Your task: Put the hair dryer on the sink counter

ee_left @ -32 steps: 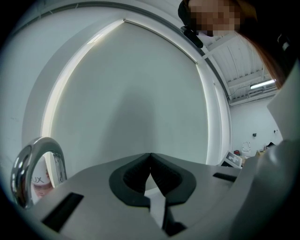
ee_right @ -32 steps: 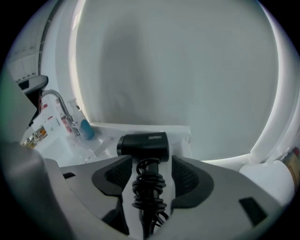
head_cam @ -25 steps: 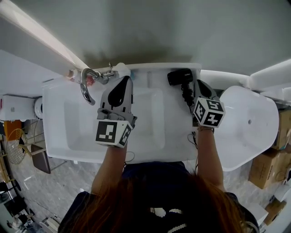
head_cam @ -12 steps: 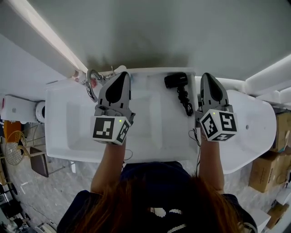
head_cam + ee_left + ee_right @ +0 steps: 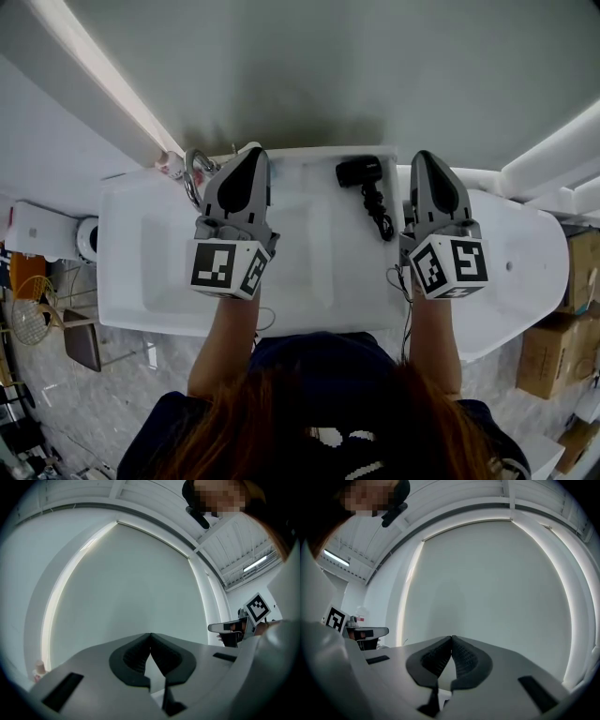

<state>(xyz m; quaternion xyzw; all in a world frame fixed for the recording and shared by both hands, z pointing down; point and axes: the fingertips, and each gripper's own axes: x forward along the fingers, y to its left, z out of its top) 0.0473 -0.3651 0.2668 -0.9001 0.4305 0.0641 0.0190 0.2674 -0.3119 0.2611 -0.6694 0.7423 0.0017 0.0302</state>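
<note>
The black hair dryer [image 5: 360, 170] lies on the far right part of the white sink counter [image 5: 361, 281], close to the grey wall, with its body pointing left. Its black cord [image 5: 379, 214] trails from it towards the near side in a loose, kinked bundle and also rests on the surface. Nothing holds the dryer. Just to its right, apart from it, is the right gripper [image 5: 424, 159], over the right edge of the surface. Its jaws are pressed together with nothing between them, as the right gripper view shows against the bare wall. Its cube with square markers [image 5: 450, 266] sits at the near end above the person's forearm. To the left of the dryer, the left gripper [image 5: 255, 155] is above the rectangular white basin [image 5: 159, 253] sunk into the surface. Its jaws are likewise closed tip to tip on nothing. At the far left corner of the basin stands a curved chrome tap [image 5: 194, 172]. Beyond the right end of the surface lies a rounded white bathtub [image 5: 525, 281], and brown cardboard boxes [image 5: 553, 342] stand at the right edge of the head view. A bright light strip [image 5: 103, 80] runs diagonally along the wall at the far left.
</note>
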